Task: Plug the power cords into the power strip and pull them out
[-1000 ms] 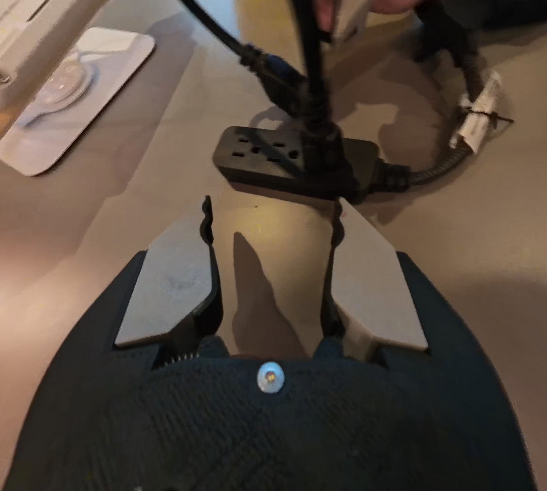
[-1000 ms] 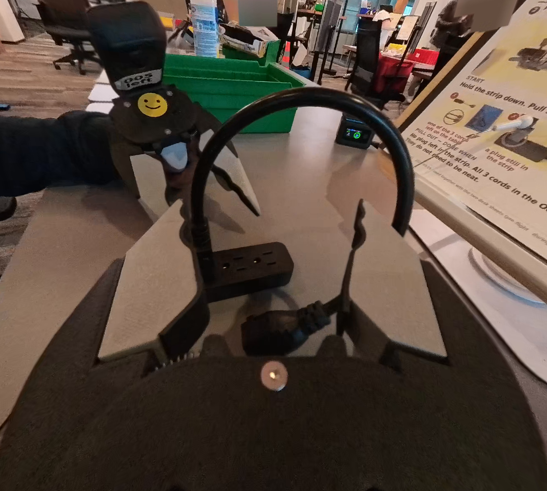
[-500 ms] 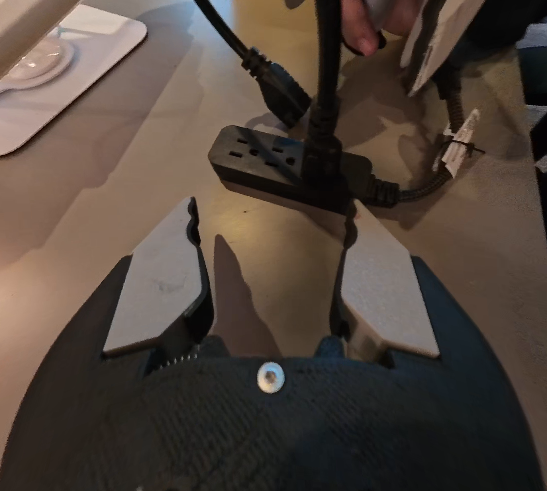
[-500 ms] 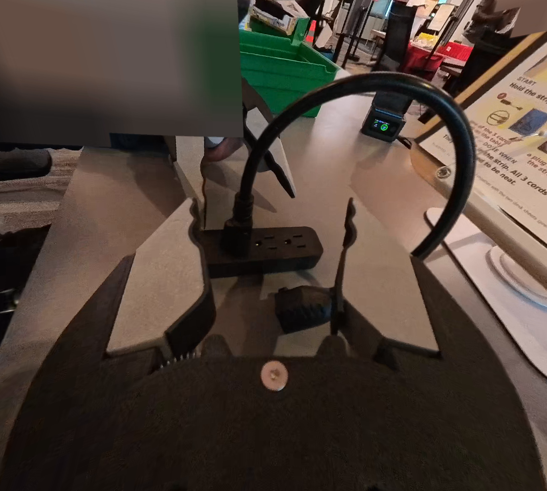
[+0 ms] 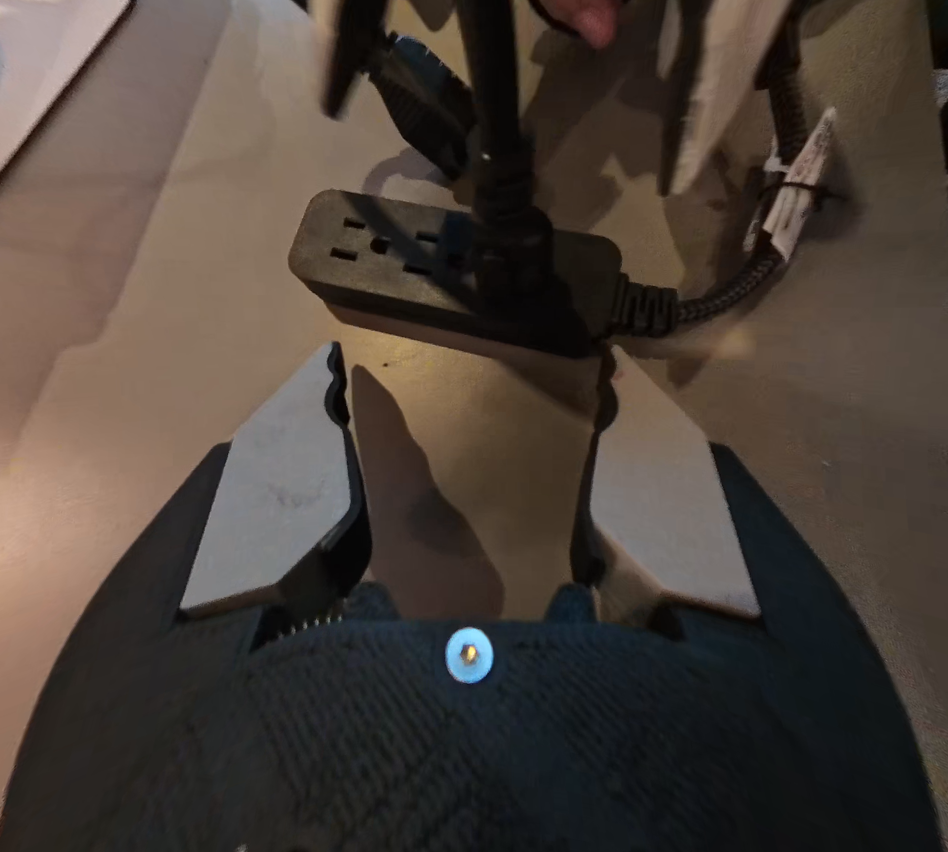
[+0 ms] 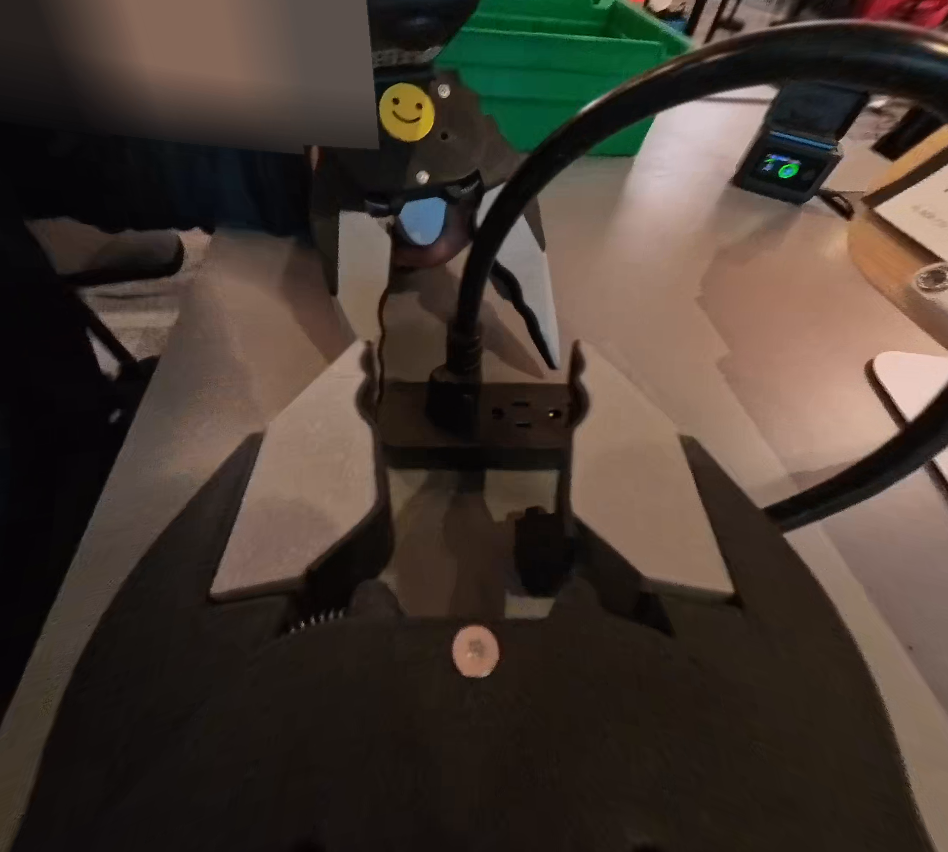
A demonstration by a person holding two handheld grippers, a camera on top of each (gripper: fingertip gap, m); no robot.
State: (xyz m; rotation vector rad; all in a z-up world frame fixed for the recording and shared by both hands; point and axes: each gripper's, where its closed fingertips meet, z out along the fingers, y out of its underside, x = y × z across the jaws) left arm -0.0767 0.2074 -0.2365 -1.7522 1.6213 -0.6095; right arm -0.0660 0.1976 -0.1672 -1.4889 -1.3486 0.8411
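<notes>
Strip [image 5: 390, 263] is our landmark: a black three-outlet bar lying flat on the desk [image 5: 179, 314], seen from opposite sides by the two wrist views. One plug [image 5: 513, 242] stands seated in the outlet nearest the strip's own braided lead [image 5: 728, 293]; the other two outlets show bare. From that plug the cord [image 6: 667, 73] rises and arcs over, coming down beyond the strip's free end. Its far connector [image 5: 420, 104] lies on the desk just behind the strip as the left view sees it.

We hold the left gripper [image 5: 469, 365] near the strip's front edge, tips apart and empty, one tip just beside the lead end. We hold the right gripper [image 6: 472, 360] on the opposite side, also spread and empty; its tips frame the strip's two ends in its own view, though whether they touch it we cannot tell. The loose connector sits low between its fingers [image 6: 631, 483], not pinched.

We judge the step in hand to be a pull-out: one cord is in, and both grippers are converging on the strip. The next move calls for one gripper to press the strip down at its bare end while the other closes on the plug body, not the cord, and draws straight up; a slanted pull would likely lift the light strip with it.

Beyond the strip, a green bin [image 6: 554, 52] and a small lit device [image 6: 785, 165] stand well apart from it.
</notes>
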